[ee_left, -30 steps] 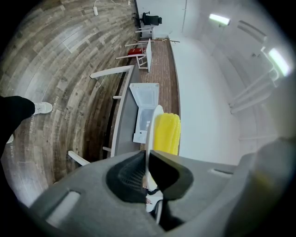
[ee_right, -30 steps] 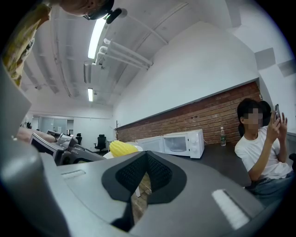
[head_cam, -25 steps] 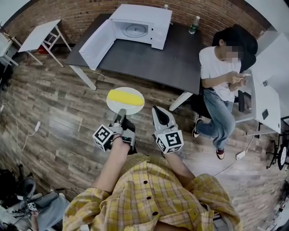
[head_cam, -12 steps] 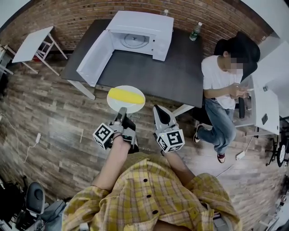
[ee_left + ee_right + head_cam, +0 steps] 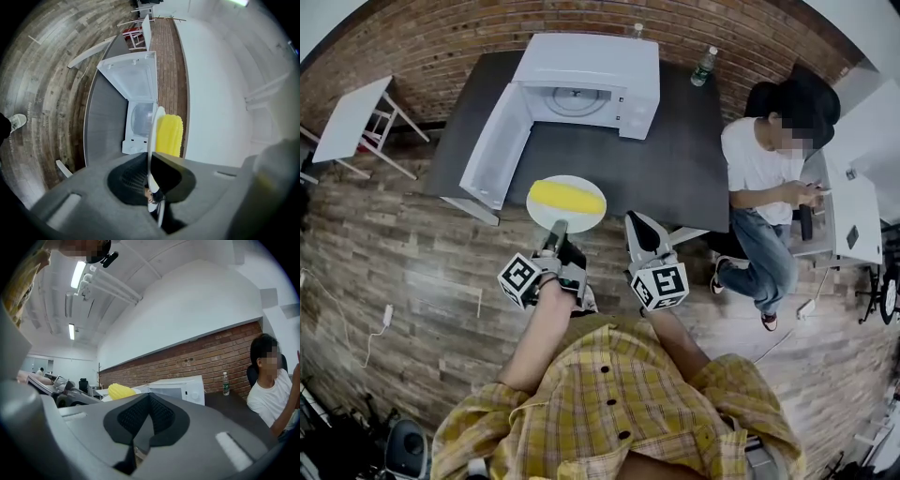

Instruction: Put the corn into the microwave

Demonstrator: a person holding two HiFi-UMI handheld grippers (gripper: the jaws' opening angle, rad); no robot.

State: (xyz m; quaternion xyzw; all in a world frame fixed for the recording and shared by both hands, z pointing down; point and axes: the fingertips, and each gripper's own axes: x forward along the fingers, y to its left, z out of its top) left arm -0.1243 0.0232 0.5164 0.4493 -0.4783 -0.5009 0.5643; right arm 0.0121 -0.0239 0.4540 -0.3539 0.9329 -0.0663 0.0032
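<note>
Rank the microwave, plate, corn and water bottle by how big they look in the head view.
1. microwave
2. plate
3. corn
4. water bottle
The plate and corn are nearer the camera, so look enlarged.

A dark table (image 5: 675, 164) carries an open white microwave (image 5: 600, 67) and, near its far corner, a water bottle (image 5: 704, 66).

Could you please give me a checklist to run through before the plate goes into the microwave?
1. Left tongs shut on the plate rim: ok.
2. Corn lying on the plate: ok.
3. Microwave door open: ok.
4. Cavity free: ok, only the turntable shows.
5. Right tongs shut and empty: ok.
6. Plate held level: cannot tell.
</note>
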